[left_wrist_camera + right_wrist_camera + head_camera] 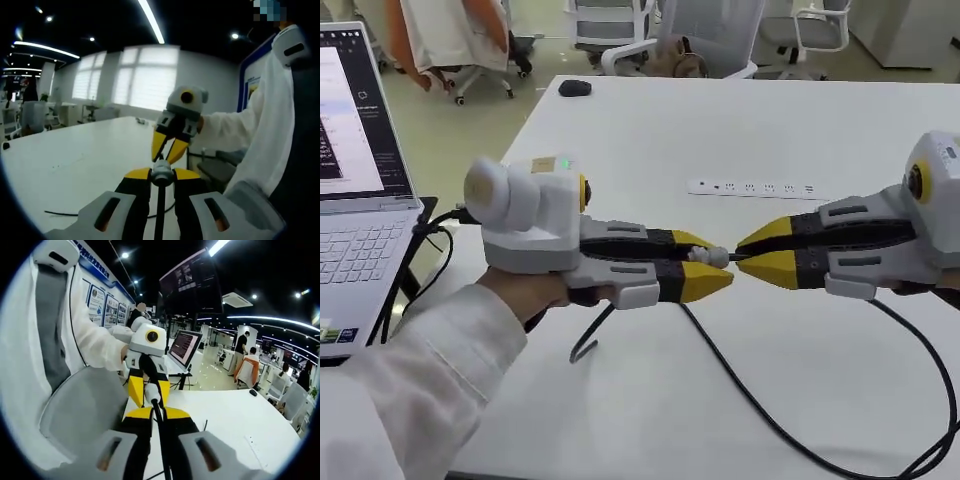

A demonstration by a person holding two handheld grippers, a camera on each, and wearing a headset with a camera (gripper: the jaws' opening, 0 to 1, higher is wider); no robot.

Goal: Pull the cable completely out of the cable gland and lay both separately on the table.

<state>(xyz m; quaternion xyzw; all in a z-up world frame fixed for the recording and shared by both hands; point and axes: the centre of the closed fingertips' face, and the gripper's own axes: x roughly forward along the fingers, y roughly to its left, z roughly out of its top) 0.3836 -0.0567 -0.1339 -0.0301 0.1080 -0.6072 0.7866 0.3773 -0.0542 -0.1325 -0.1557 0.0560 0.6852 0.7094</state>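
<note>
One cable gland [705, 257] is clamped in the jaw tips of the left gripper [719, 262] and held in the air above the white table [650, 140]. One black cable [161, 440] is threaded through the gland. It is pinched just beside the gland by the narrowed jaws of the right gripper [741, 255]. The two grippers are set tip to tip.

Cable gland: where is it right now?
In the head view the cable gland sits in the middle, above the white table, pinched in the tips of the left tool, with the right tool's tips just to its right.
</note>
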